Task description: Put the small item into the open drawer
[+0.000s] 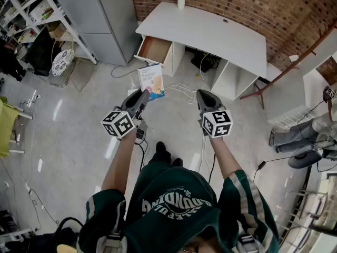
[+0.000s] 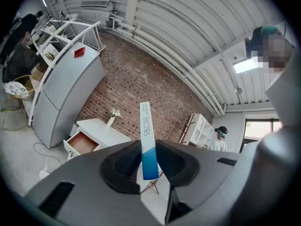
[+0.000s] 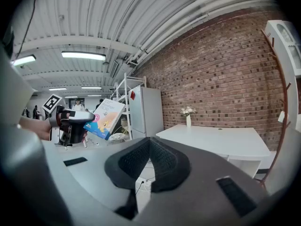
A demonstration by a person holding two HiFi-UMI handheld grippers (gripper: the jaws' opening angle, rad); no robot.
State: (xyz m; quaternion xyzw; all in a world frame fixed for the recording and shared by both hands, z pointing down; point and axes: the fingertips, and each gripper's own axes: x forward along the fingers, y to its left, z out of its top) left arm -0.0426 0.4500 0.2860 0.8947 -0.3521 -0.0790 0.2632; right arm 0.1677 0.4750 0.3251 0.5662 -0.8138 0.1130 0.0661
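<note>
Blue-white box [image 1: 151,81] clamped in left tongs [image 1: 142,95], right tongs [image 3: 149,141] pressed together, empty; seemingly mid-carry, next needing approach to drawer [image 1: 154,49] at desk [image 1: 210,30] left corner.

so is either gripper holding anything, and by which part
The left gripper holds the flat box by its blue end, jaws pressed on both faces. The right gripper holds nothing, its jaws together.

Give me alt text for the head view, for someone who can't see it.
Seen from above, a person holds a gripper in each hand: the left gripper clamps a flat blue-and-white box, the right gripper is shut and empty. Ahead stands a white desk with its drawer open.
</note>
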